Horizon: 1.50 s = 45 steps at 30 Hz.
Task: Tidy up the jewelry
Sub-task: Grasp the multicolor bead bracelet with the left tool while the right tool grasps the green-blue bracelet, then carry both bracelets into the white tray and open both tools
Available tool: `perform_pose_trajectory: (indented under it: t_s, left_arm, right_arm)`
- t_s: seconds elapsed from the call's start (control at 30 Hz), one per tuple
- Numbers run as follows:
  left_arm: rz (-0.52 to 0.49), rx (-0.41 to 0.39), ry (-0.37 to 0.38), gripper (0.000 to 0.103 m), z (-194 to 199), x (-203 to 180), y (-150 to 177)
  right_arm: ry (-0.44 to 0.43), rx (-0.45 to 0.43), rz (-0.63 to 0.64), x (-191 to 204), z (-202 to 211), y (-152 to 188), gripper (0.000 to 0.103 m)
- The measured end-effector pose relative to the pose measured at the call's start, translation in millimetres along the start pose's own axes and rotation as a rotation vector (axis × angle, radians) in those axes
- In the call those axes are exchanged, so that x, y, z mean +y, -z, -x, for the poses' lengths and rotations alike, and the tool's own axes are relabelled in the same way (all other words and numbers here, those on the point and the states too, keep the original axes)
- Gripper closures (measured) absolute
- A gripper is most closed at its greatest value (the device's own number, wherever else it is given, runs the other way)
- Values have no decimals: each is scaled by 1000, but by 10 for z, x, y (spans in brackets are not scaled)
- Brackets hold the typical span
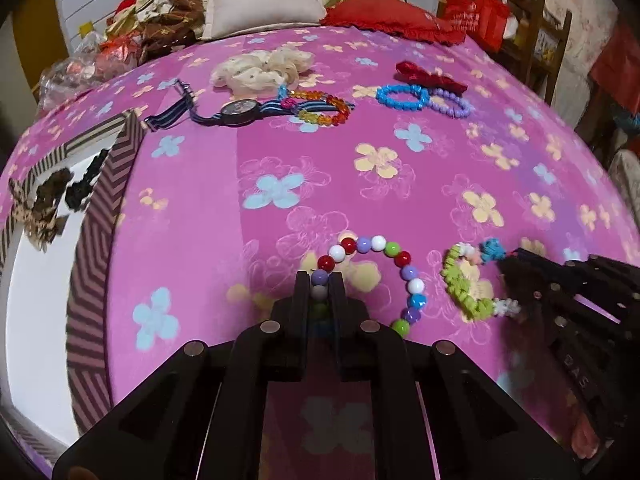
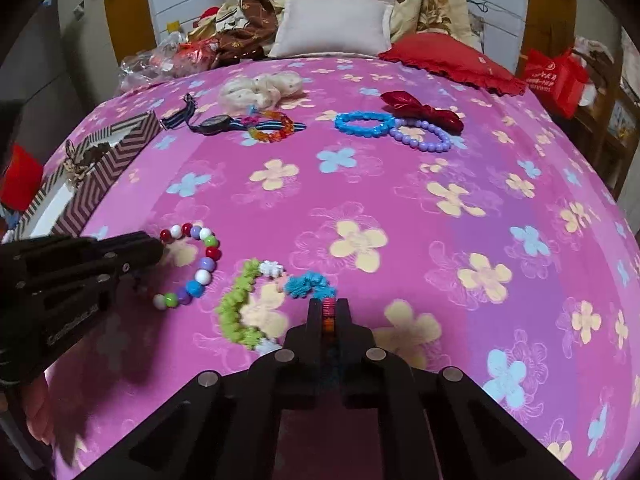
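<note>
Pink floral bedspread (image 1: 280,152) holds everything. Left gripper (image 1: 320,280) clamped on bead bracelet (image 1: 378,244); right gripper (image 2: 329,304) clamped on flower bracelet (image 2: 236,308). Striped box (image 1: 116,184) left; watch (image 1: 240,112), 3 bracelets beyond.

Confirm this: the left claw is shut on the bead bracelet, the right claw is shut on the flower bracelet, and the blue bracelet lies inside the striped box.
One error: the blue bracelet lies on the bedspread beside the purple bracelet, not in the striped box; the right wrist view shows it. The claw grips are as stated.
</note>
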<state>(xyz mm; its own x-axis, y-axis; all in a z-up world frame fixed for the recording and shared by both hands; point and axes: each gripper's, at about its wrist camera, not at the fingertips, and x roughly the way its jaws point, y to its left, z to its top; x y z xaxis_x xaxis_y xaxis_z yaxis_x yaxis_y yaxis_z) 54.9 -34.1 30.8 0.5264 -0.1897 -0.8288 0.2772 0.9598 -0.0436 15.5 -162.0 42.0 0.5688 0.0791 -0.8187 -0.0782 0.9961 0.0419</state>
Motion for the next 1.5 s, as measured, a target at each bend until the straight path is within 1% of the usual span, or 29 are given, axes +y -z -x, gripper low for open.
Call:
perform_pose_trajectory:
  t_s: [0.13, 0.2, 0.3, 0.47, 0.57, 0.63, 0.73, 0.83, 0.93, 1.0, 1.1, 1.17, 1.3, 1.4, 1.5]
  left_arm:
    - [64, -39, 44, 95, 244, 181, -3]
    - [104, -69, 76, 95, 427, 337, -26]
    - [149, -119, 99, 95, 675, 538, -64]
    - [205, -192, 92, 95, 987, 867, -140]
    - [246, -207, 73, 95, 1043, 1110, -168]
    - [275, -199, 78, 95, 1035, 1306, -160]
    - [315, -186, 43, 95, 966, 1592, -146]
    - [384, -168, 37, 95, 890, 1934, -101]
    - [456, -141, 39, 95, 816, 2280, -41]
    - [515, -128, 30, 95, 778, 2546, 10]
    - [577, -112, 14, 95, 726, 2848, 85]
    - [613, -101, 21, 95, 672, 2986, 119]
    - [649, -70, 26, 95, 535, 3166, 126]
    - [655, -65, 2, 95, 479, 3242, 96]
    - [661, -56, -8, 95, 431, 3307, 104]
  right_arm:
    - [-9, -28, -13, 26, 171, -61, 98]
    - [-9, -48, -20, 43, 296, -125, 98]
    - [-19, -73, -28, 94, 464, -225, 98]
    - [-38, -100, -18, 264, 694, -371, 98]
    - [-39, -116, 14, 429, 801, -458, 98]
    - [-47, -123, 34, 555, 856, -522, 98]
    - [-66, -126, 63, 751, 901, -627, 98]
    - [-91, -121, 94, 991, 894, -742, 98]
    - [-119, -114, 129, 1288, 859, -867, 98]
    - [-136, -112, 159, 1523, 825, -961, 98]
    - [-162, -97, 202, 1864, 736, -1088, 98]
    - [-176, -81, 228, 2076, 643, -1142, 98]
    - [-213, -26, 264, 2528, 326, -1271, 98]
    - [-256, 21, 260, 2797, 90, -1372, 98]
    - [-308, 56, 235, 2968, -90, -1467, 98]
